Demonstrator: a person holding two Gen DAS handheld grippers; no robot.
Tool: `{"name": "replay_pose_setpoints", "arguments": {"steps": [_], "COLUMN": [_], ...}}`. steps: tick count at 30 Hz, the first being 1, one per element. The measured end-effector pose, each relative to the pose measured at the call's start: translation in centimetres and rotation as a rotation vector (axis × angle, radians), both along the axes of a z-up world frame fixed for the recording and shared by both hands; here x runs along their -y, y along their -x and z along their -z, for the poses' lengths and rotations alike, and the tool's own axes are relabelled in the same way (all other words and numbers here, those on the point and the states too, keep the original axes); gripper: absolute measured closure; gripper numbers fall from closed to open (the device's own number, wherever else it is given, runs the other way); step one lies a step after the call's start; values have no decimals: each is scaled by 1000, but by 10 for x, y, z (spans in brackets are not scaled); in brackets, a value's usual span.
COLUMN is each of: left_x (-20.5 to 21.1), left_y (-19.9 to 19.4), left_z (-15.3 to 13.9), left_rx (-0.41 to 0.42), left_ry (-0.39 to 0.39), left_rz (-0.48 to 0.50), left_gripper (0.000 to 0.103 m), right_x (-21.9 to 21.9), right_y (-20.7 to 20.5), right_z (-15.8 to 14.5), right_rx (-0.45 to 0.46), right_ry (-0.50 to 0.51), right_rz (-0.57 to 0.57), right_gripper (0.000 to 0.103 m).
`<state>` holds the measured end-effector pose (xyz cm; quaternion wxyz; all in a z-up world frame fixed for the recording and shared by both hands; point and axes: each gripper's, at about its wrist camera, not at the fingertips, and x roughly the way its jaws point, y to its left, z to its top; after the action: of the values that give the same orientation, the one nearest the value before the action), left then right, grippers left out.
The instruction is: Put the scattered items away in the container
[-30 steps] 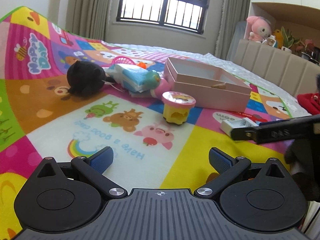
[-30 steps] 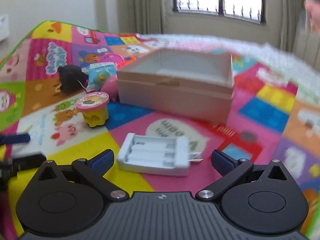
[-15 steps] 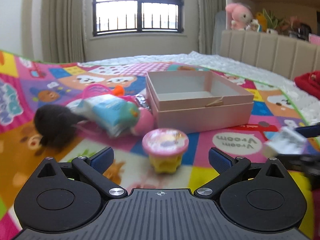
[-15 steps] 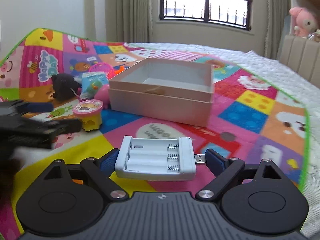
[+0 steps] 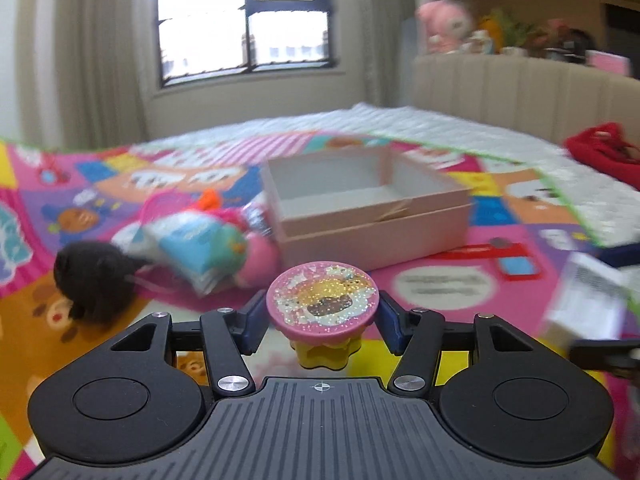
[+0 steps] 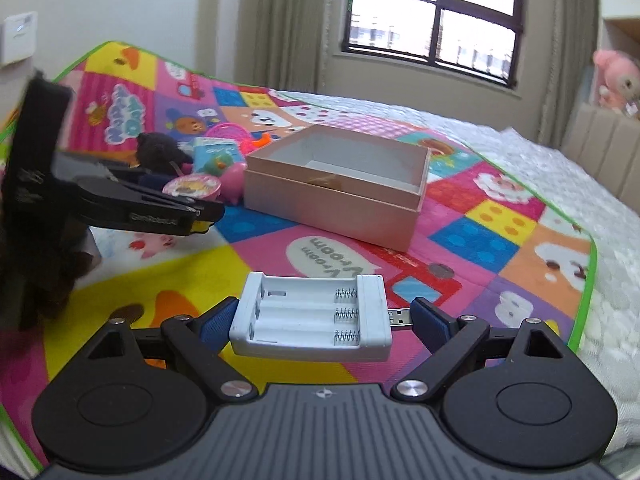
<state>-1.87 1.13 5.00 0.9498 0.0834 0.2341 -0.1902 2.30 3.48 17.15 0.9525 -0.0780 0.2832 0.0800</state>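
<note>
My left gripper (image 5: 321,326) is shut on a yellow toy cup with a pink glitter lid (image 5: 322,304); it also shows in the right wrist view (image 6: 192,188). My right gripper (image 6: 316,320) is shut on a white battery charger (image 6: 314,322) with a USB plug, held above the mat; it appears blurred in the left wrist view (image 5: 588,300). The open pink box (image 5: 372,216) sits empty on the colourful play mat, and shows in the right wrist view (image 6: 336,184) ahead of the charger.
A black plush (image 5: 94,280), a blue-green packet (image 5: 200,248), a pink ball (image 5: 260,258) and a pink hoop toy (image 5: 168,202) lie left of the box. A red cloth (image 5: 604,156) lies at the right. A padded headboard (image 5: 520,92) carries plush toys.
My left gripper moved forward and closed on the yellow cup. My right gripper closed on the battery charger and lifted it off the mat.
</note>
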Motion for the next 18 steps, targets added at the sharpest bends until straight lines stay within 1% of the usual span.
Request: {"name": "replay_pose_setpoints", "arguments": {"steps": [2, 5, 7, 9, 11, 13, 14, 15, 16, 17, 18], "left_x": [3, 7, 10, 13, 18, 21, 23, 24, 24, 21, 16], "left_y": [9, 0, -20, -43, -69, -103, -119, -135, -149, -156, -159], "left_z": [-11, -30, -42, -58, -76, -98, -107, -114, -119, -121, -120], "left_rx": [27, 19, 4, 16, 38, 47, 47, 40, 28, 27, 32], "left_ry": [10, 64, 108, 128, 140, 165, 180, 193, 206, 221, 235], "left_rz": [45, 91, 104, 98, 92, 87, 85, 91, 90, 72, 52], "left_gripper": [42, 42, 42, 42, 42, 42, 40, 24, 16, 9, 8], "right_x": [-1, -1, -2, -5, -10, -16, -19, -22, -22, -21, -19], "right_y": [3, -2, -10, -24, -45, -74, -90, -108, -127, -144, -159], "right_z": [-2, -7, -13, -21, -30, -39, -41, -43, -43, -42, -41], "right_rx": [16, 51, 109, 187, 263, 337, 378, 415, 430, 412, 377], "right_ry": [30, 56, 80, 124, 174, 238, 275, 311, 334, 340, 329], "right_rz": [-26, -35, -26, -12, -5, -4, 3, 19, 28, 20, 15], "right_gripper": [12, 12, 12, 12, 12, 12, 12, 12, 5, 0, 0]}}
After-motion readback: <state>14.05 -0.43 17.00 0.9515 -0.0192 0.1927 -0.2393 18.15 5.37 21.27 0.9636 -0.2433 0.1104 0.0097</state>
